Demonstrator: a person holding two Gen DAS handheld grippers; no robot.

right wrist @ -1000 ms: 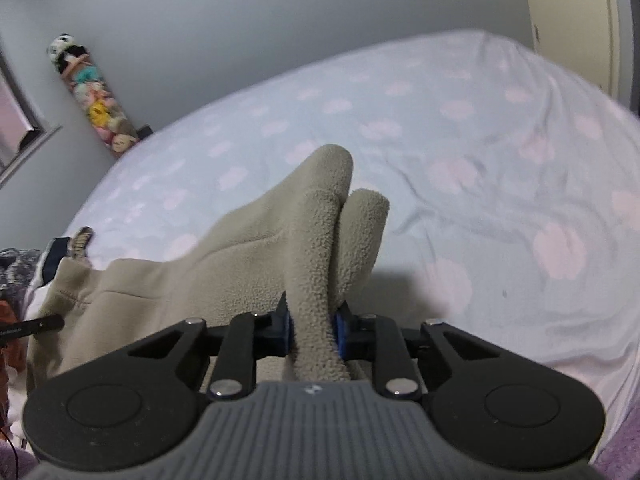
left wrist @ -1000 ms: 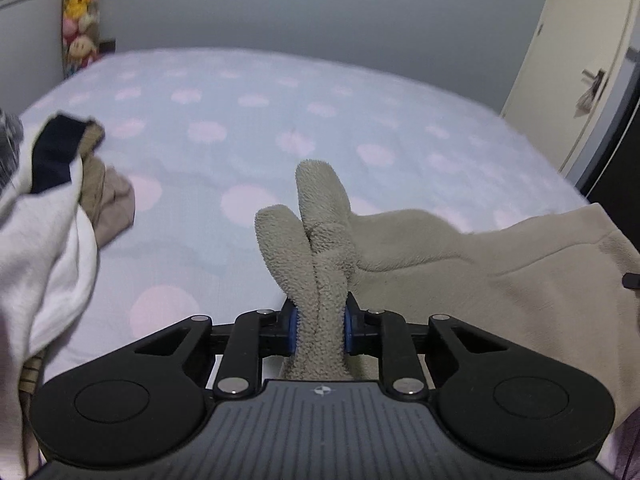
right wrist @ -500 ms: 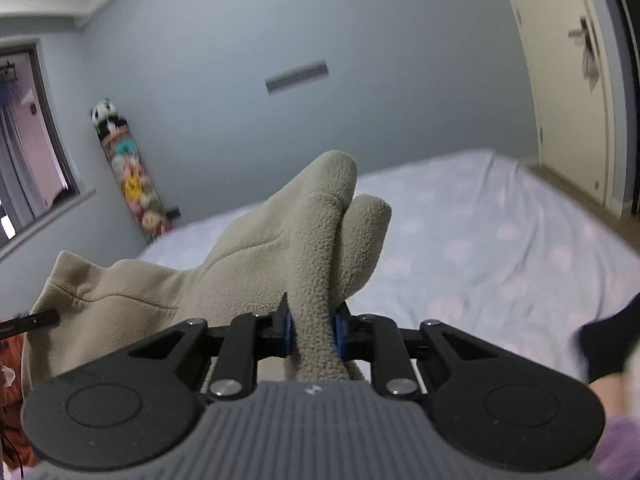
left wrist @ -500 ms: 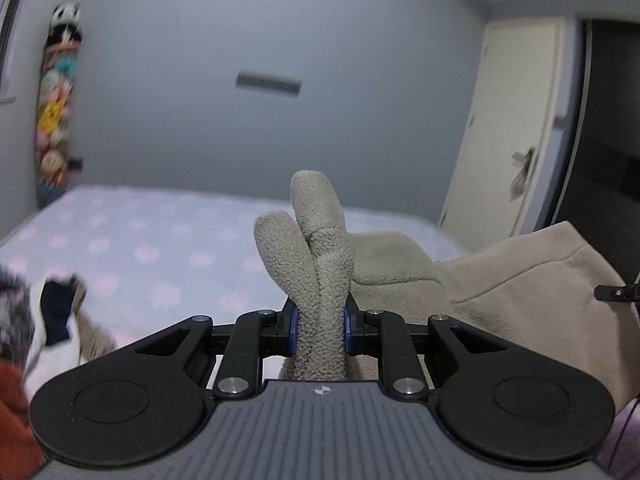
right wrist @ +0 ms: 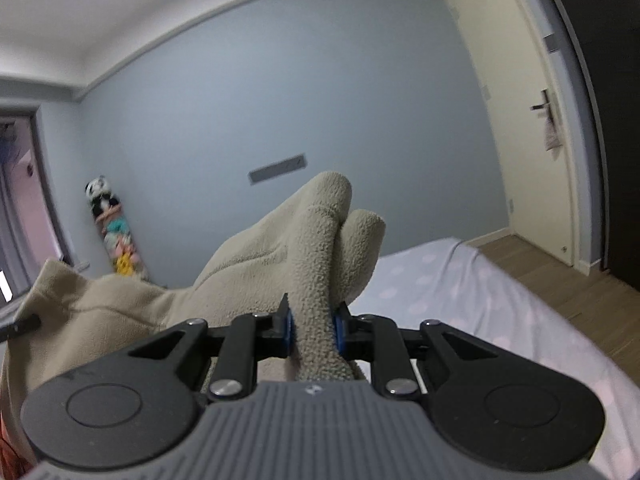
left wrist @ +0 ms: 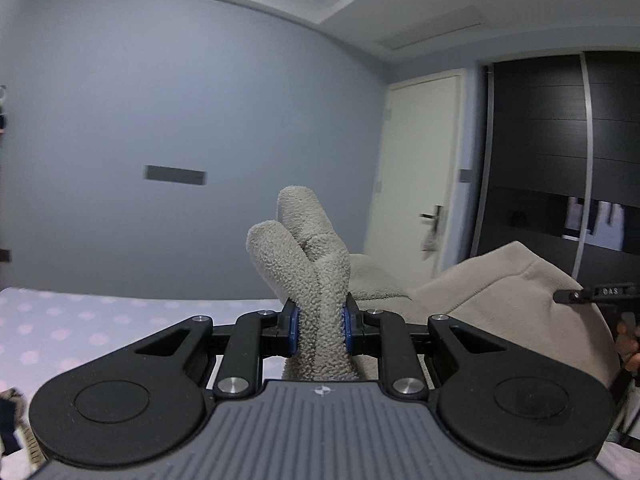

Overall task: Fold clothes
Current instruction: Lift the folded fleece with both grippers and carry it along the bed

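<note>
A beige fleece garment (left wrist: 500,292) is held up in the air between both grippers. My left gripper (left wrist: 319,330) is shut on a bunched corner of it, and two fuzzy folds stick up above the blue pads. The cloth runs off to the right, where the tip of the other gripper shows at the edge. My right gripper (right wrist: 312,330) is shut on the opposite corner of the fleece garment (right wrist: 256,256), which stretches away to the left. The lower part of the garment is hidden behind the gripper bodies.
The bed (left wrist: 60,320) with a pale dotted cover lies low in the left wrist view, and the bed (right wrist: 500,312) fills the right side of the right wrist view. A cream door (right wrist: 520,120), a dark wardrobe (left wrist: 560,160) and a hanging toy holder (right wrist: 110,232) line the walls.
Both grippers have risen and tilted upward with the fleece garment. The bed has dropped low in both views, and walls and ceiling now fill them. The grips are unchanged.
</note>
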